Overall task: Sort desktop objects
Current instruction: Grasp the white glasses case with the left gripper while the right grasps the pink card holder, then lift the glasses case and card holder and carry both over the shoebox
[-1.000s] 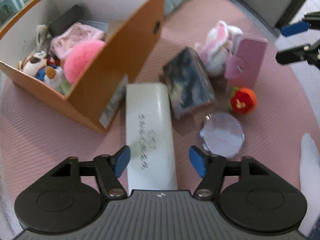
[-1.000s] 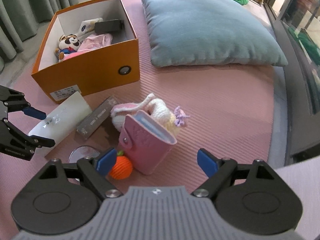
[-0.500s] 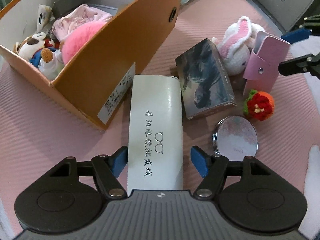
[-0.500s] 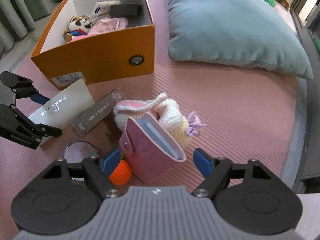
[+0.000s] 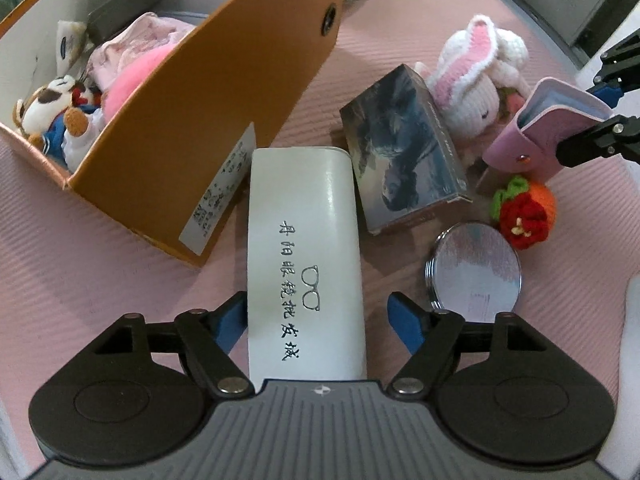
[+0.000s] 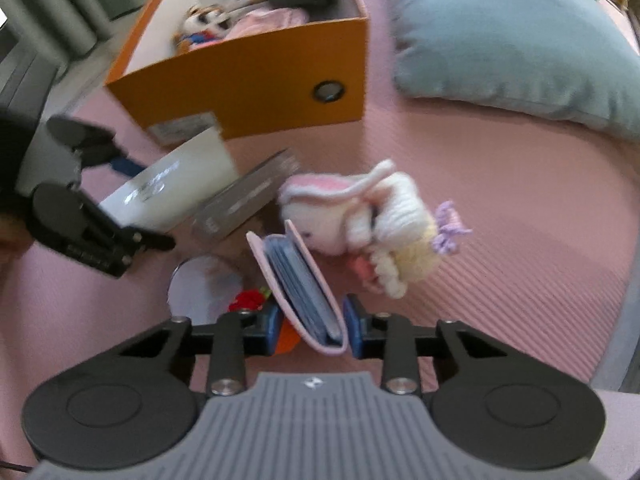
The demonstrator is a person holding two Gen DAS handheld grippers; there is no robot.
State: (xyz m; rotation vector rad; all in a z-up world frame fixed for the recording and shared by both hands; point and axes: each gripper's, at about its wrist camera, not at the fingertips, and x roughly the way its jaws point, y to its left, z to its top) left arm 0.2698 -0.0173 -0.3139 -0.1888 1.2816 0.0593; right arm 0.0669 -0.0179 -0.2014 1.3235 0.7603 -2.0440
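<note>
My right tongs (image 6: 307, 330) straddle the pink card wallet (image 6: 298, 288) at its lower end, the jaws closing on it: one blue pad sits just beside the wallet's right face and the other close on its left, though the blur keeps me from saying whether they press yet. The wallet stands tilted on edge on the pink mat (image 6: 500, 208), blue card sleeves showing between its covers, and it leans toward the crocheted white rabbit (image 6: 360, 216) just behind it. An orange and red knitted fruit (image 5: 524, 212) lies beside the wallet's foot, with a round mirror (image 5: 476, 268) next to that.

My left tongs (image 5: 318, 320) hang over the near end of the white glasses case (image 5: 304, 256), jaws opening wide, one finger on each side of the case and neither pad touching it. The case lies flat on the mat, its far end near the orange box (image 5: 224, 120). A dark picture-printed box (image 5: 400, 148) lies just right of the case, between it and the rabbit.

The orange box holds a small plush dog (image 5: 52, 112), a pink fluffy ball (image 5: 136, 76), pink cloth and a dark flat item at the back. A grey-blue cushion (image 6: 512, 36) lies on the mat, right of the box in the right-wrist view.
</note>
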